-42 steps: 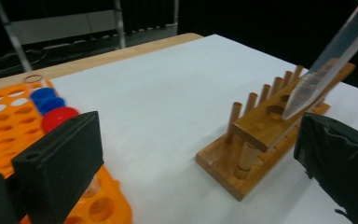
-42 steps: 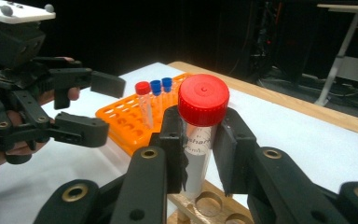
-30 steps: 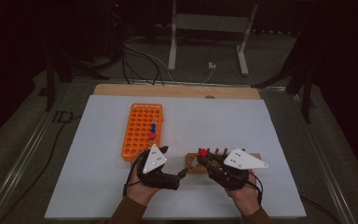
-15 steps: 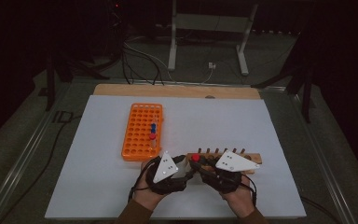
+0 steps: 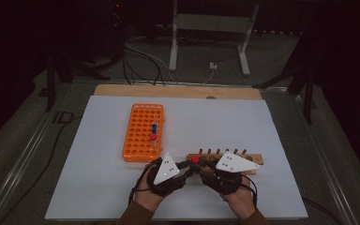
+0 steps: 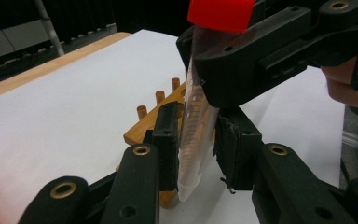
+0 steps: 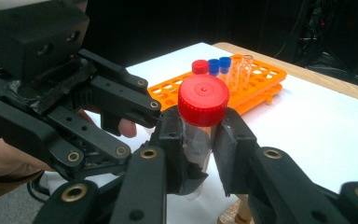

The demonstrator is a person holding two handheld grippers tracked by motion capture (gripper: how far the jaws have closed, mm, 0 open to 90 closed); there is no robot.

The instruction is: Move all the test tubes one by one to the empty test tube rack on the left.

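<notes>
Red was the cap [image 7: 203, 100] of the clear tube [image 6: 195, 135] that I saw between my two grippers, low over the near part of the white table [image 5: 98, 187], just in front of the wooden peg rack [image 5: 253, 159]. My right gripper [image 7: 200, 135] pinched the tube just under the cap, with both pads pressed on the plastic. My left gripper [image 6: 193, 144] had its jaws on both sides of the lower, pointed part of the same tube; the pads [image 6: 168, 140] looked very close to it, but I could not tell if they really pressed or left a thin gap.

In the high view both hands came from the bottom edge, the left hand [image 5: 157, 185] and the right hand [image 5: 234, 187] side by side, the grippers pointing toward each other. The orange tube rack [image 5: 138, 136] lay beside them to the left, farther from me, with a few capped tubes [image 7: 212, 66] standing in it.

The tip of the tube was near the table, but I could not make out if it touched. The wooden rack was partly hidden behind the grippers.
</notes>
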